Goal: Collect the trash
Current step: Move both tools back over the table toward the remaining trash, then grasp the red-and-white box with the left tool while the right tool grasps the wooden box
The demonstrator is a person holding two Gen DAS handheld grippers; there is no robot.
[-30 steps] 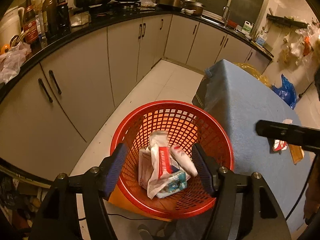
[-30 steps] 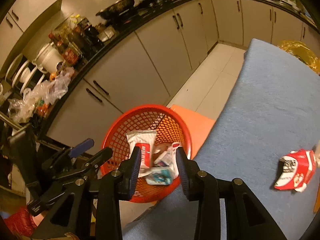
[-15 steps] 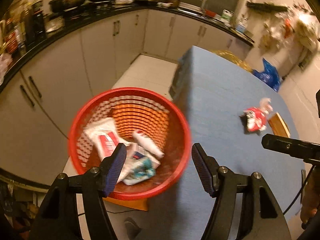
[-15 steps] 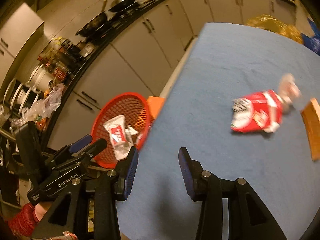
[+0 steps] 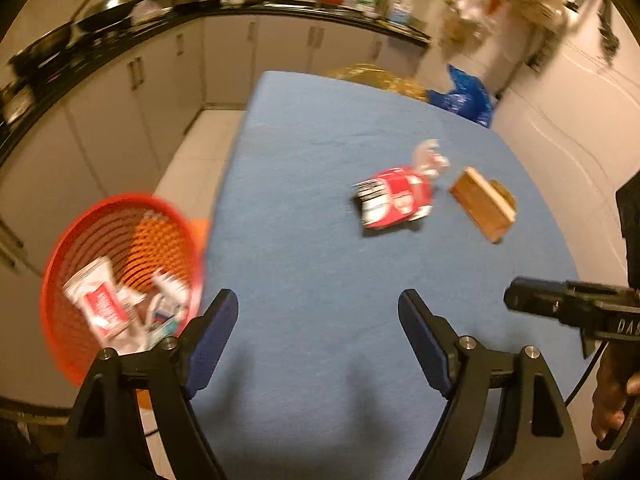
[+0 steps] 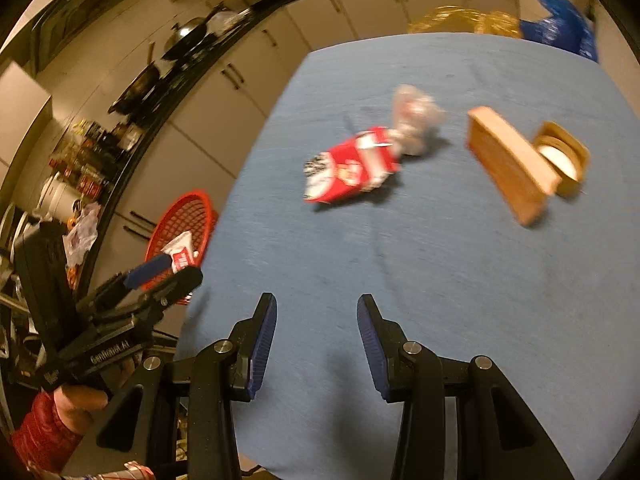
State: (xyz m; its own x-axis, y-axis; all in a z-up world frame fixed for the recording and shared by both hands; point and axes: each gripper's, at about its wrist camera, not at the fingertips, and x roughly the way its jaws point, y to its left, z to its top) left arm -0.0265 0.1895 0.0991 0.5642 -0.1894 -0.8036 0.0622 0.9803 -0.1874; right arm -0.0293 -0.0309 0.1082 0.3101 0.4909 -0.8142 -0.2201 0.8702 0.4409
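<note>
Trash remaining on the blue table amounts to two items lying in contact: a crumpled red wrapper and, touching its far end, a small clear plastic wad. Both sit near the table's middle, well apart from either tool. Just beside them rests a wooden block with a round wooden lid or coaster against its far side — probably not trash, and best left alone.

Left gripper hangs over the near part of the table, tilted down at the cloth; its jaws are opening, wide apart, with nothing between them. Right gripper is likewise empty, fingers moderately apart, aimed toward the wrapper, which lies ahead of it on its line of sight (the better-placed tool for the pick, in my judgement).

Red basket stands on the floor against the table's left edge, below table level — a sensible position, since items can be dropped from the edge. It already holds several white and red wrappers, so the task looks partly done.

Risk noted: the wrapper is light and flattened, and the wad may separate when lifted.
</note>
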